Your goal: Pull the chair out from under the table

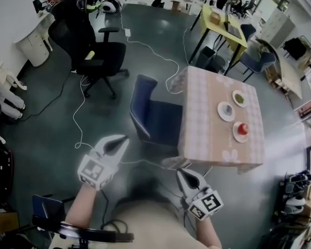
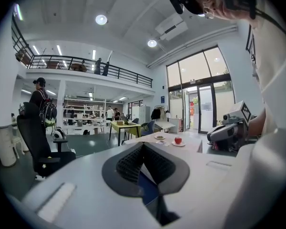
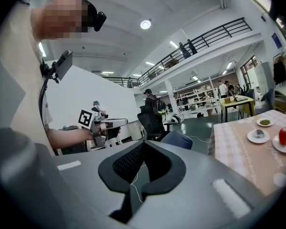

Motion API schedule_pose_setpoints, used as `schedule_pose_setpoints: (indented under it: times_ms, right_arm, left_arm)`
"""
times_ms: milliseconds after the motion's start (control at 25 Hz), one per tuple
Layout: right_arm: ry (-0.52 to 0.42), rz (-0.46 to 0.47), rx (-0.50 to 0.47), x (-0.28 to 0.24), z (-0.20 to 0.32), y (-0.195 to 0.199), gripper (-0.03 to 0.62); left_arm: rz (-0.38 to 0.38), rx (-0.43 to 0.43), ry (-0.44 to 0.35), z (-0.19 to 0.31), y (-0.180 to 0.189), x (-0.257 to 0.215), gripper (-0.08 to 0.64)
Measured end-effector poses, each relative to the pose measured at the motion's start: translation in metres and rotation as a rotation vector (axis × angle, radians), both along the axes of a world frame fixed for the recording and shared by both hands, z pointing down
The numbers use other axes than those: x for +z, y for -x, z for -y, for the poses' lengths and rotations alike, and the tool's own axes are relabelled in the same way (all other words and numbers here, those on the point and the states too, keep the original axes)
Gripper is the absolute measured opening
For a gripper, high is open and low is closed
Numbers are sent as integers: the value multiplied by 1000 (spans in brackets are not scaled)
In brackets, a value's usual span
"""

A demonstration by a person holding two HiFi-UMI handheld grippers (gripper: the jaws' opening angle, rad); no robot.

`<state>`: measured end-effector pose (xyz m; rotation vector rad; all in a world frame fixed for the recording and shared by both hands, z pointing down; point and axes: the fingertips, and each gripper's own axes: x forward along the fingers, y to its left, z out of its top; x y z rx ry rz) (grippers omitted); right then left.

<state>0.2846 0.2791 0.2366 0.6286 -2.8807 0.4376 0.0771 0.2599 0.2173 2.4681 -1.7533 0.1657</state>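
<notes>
Both tongs are closed with nothing in their grip. In the left gripper view the left tongs (image 2: 143,147) have their dark ribbed pads meeting in a line. The right gripper view shows the right tongs (image 3: 144,146) pressed together in the same way.

From the head view, two bare forearms reach forward from the bottom edge, each hand holding its tool roughly level with a slight dip. The left tongs (image 1: 123,139) point at the lower left of the blue chair (image 1: 155,115) and stop near it without touching. The right tongs (image 1: 180,171) sit lower in the frame, with the tip just beneath the near corner of the counter (image 1: 207,100).

The chair stands at the counter's left side with its backrest turned outward. Its seat runs up to the hanging edge of the pink checked cloth, and I cannot tell how far it goes beneath. Three small plates lie on the counter's far half, one of them holding a red fruit (image 1: 242,129).

Grey floor opens out to the left of the chair. A white cable (image 1: 82,108) trails across it, and a black office chair (image 1: 93,56) stands further off, well apart.
</notes>
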Motion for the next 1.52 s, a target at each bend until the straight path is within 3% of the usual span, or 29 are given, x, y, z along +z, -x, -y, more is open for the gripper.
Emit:
schedule_pose_setpoints:
  times_ms: [120,320,560,720,960,1200,1520]
  right_arm:
    - [16,7,-20,7,22,-6,14]
    - [22,20,-101,6,50,-7,14]
    - [19,13,-216,8,76,10,14]
    - [22,-2,-254,8,78,23,14]
    - [14,-22,-241,12,82,55,14]
    - [23,-65,-147,25,93,113,14]
    - [23,-92,-52,30,84,228,14]
  left_arm:
    - [3,-17,-8,15,-4,1,-5]
    - [-136,-57,-139,33,-7,-38,-5]
    - [-194,-137,-256,38,8,-75,-3]
    - [-157,-192,-229,35,25,-70,-3]
    - [-137,-201,-182,44,62,-48,-3]
    - [-114,-106,-149,64,114,-23,-3]
    - [-158,21,-67,85,207,-5,-3]
